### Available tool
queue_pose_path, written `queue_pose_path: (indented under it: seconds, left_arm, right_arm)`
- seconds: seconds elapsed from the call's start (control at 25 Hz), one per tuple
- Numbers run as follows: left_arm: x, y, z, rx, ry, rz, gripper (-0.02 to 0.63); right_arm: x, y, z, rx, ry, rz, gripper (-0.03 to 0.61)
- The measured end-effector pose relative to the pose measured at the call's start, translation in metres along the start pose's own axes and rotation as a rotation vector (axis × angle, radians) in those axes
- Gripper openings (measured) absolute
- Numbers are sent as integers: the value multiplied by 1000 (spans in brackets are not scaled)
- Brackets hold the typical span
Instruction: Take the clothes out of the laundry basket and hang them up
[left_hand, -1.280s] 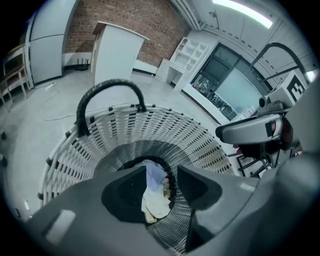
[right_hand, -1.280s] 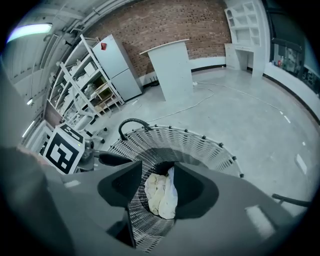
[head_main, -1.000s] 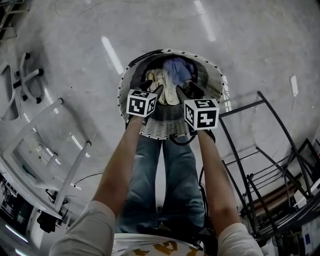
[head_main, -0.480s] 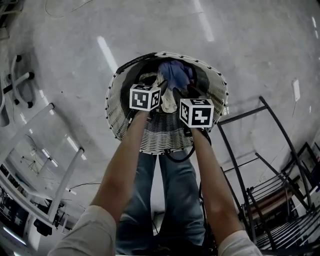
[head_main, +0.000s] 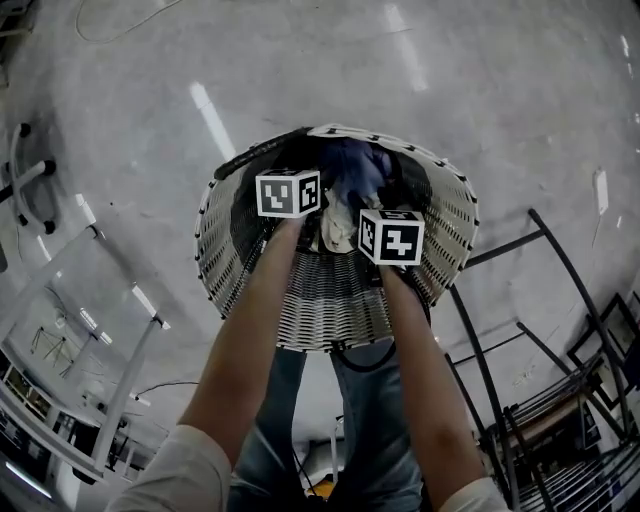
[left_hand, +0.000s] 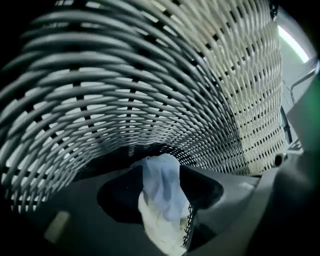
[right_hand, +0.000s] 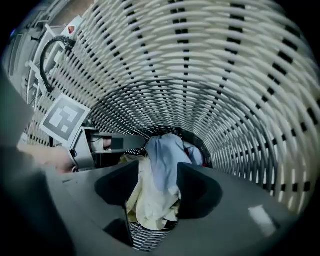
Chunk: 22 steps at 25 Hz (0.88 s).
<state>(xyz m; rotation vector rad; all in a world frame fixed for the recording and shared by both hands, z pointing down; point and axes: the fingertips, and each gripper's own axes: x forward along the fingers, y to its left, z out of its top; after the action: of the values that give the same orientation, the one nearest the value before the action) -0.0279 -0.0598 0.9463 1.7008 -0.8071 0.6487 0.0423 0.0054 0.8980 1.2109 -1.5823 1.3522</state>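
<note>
A round wicker laundry basket (head_main: 330, 300) stands on the floor, seen from above. Inside lie a blue garment (head_main: 355, 170) and a cream garment (head_main: 338, 228). Both grippers reach down into it: the left gripper (head_main: 290, 195) by the left wall, the right gripper (head_main: 390, 238) beside it. In the left gripper view the left gripper (left_hand: 162, 200) is open, with the blue garment (left_hand: 162, 180) over the cream garment (left_hand: 160, 230) filling the gap close ahead. The right gripper (right_hand: 159, 185) is open, a little short of the blue garment (right_hand: 167, 160) and cream garment (right_hand: 147, 200); the left gripper (right_hand: 95, 145) shows beside the pile.
A black metal rack (head_main: 520, 330) stands close on the right. White frame bars (head_main: 120, 380) and a chair base (head_main: 25, 185) are on the left. The person's legs in jeans (head_main: 370, 440) are right behind the basket. The basket's woven wall (left_hand: 150, 90) surrounds both grippers.
Both grippers have gone forward and deeper into the basket. The basket now looks larger and nearer in the head view, and the clothes are closer to the jaws.
</note>
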Motion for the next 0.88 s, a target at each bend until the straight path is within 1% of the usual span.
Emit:
queue_pose_path:
  seconds: [0.16,0.28,0.44,0.56,0.64,0.68,0.76,0.8,0.88]
  left_arm:
    - [23,8,-6,-63,-6,-21,239]
    - [37,13,-18,-78,6,-18,278]
    - [53,23,-26,-118,1,-24,315]
    - [63,24,-26,-124,-1,-30,321]
    - [67,24,-28,-115,11,-26,318]
    - [67,24,-30,-102,22,-20,284]
    - [66,21,-31,-64,44,-21,77]
    - [64,18,-30,-45,52,-33,20]
    - [60,10,-27,-24,63,-62,18]
  right_arm:
    - [19,-14,-6,-1,19,-20,287]
    - [29,-21,-16,-20,31,-36,293]
    - [38,-21,-21,-10,24,-31,295]
    - [43,-19,-24,-2,21,-21,295]
    - [44,-19,-28,-3,29,-18,295]
    - [43,-20,-29,-4,30,-17,295]
    - [41,-20,-28,4,27,-13,295]
    - [40,-20,-26,13,22,-10,295]
    - [37,-20,-22,27,12,-5,296]
